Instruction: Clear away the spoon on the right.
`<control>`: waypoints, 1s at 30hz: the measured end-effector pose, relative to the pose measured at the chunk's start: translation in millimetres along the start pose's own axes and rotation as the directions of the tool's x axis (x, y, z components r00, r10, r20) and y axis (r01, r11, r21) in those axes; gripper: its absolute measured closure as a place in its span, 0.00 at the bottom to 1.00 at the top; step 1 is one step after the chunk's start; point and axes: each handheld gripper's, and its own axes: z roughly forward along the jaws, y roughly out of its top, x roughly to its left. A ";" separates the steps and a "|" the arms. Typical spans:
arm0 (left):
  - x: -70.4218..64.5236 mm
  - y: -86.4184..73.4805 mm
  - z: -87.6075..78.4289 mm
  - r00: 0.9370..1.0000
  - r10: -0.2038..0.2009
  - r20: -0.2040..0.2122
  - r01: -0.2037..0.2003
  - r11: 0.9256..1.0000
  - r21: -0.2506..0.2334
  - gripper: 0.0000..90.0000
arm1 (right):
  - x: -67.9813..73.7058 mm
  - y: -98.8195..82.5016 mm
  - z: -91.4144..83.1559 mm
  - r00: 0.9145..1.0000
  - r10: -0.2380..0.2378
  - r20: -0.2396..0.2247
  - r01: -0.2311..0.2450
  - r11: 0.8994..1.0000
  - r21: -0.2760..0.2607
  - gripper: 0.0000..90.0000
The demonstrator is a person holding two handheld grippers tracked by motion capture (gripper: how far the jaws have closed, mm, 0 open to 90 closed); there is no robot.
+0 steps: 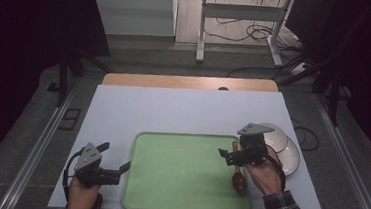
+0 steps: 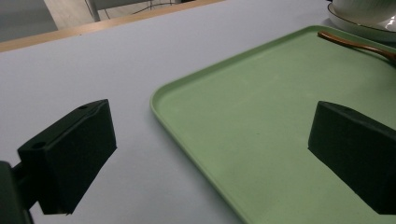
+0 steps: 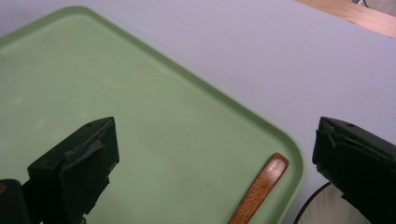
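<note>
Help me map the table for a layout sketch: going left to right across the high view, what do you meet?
Left claw → green tray → wooden spoon → white plates.

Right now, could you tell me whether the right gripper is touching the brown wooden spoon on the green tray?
Apart. In the right gripper view the right gripper stands open, and the brown wooden spoon lies between its jaws, clear of both.

One tray (image 1: 186, 195), one wooden spoon (image 1: 239, 179), two plates (image 1: 289, 158).
</note>
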 end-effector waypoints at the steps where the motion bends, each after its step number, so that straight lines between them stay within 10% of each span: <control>1: 0.1 0.0 -0.1 1.000 -0.001 0.001 0.001 1.000 0.000 0.01 | 0.9 -0.7 -0.4 1.000 -0.003 0.001 0.003 1.000 -0.001 0.00; 30: -4.8 -1.3 3.5 1.000 0.031 0.006 -0.031 0.999 0.021 0.00 | 2.2 -30.2 -27.6 0.998 0.016 0.054 -0.014 0.999 -0.032 0.00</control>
